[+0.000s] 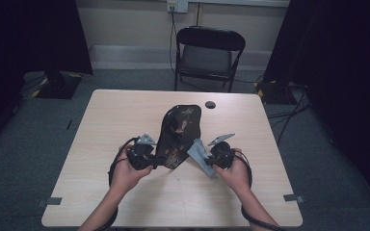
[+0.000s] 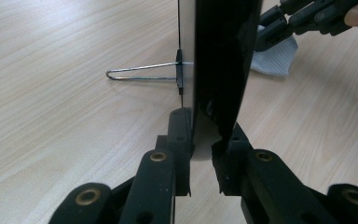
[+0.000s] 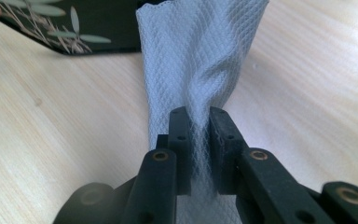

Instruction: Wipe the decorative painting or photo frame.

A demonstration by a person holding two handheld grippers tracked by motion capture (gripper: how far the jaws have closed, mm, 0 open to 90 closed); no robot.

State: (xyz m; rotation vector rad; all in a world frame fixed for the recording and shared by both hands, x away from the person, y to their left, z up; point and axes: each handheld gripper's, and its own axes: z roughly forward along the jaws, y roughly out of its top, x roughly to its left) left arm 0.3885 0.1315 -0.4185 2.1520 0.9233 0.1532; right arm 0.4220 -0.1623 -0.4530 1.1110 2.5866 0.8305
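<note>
Black plaque (image 1: 179,134), painted with leaves, stands upright.

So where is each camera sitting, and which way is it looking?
High view: sits above the person's side, looking forward and down on the table; both forearms, left gripper and right gripper show.
Left gripper view: rides on the left gripper, looking along its jaws clamped on the upright black plaque.
Right gripper view: rides on the right gripper, looking along jaws pinching the cloth.
Shared: plaque and cloth show in all three.
</note>
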